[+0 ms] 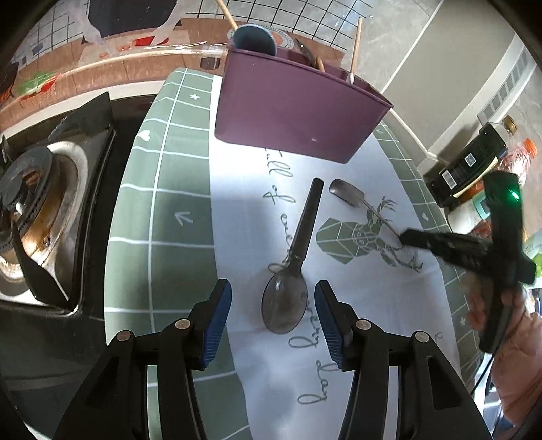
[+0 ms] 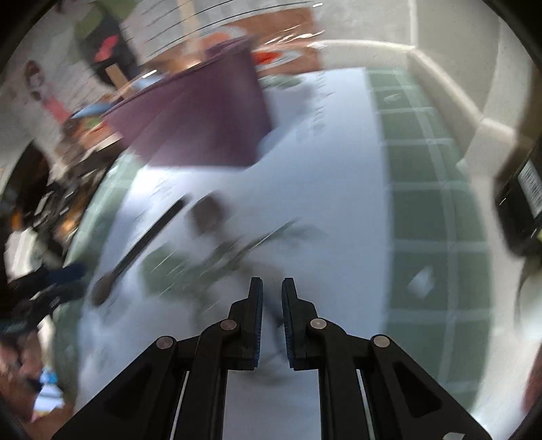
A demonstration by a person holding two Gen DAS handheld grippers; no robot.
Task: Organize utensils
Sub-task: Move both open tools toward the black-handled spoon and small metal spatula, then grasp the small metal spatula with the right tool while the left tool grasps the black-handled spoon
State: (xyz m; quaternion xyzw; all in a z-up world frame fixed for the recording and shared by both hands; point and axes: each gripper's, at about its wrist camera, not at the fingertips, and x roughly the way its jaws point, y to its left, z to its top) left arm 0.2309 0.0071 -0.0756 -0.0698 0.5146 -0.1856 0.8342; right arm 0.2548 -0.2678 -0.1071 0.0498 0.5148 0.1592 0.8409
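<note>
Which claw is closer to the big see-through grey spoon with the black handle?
Left. The left claw straddles the spoon's bowl; the right claw is off beside it, at the small metal spoon's handle.

Kitchen table under a green grid cloth, gas stove beside it

The table (image 1: 162,189) wears a green cloth ruled in white, with a white lettered runner (image 1: 271,372) down its middle. At nine o'clock sits a gas stove (image 1: 44,210) with a black grate. At twelve o'clock a tiled wall (image 1: 305,13) carries a brown picture border. Grey wall (image 1: 440,67) runs toward two o'clock, where bottles (image 1: 474,159), probably condiments, stand in daylight.
</note>
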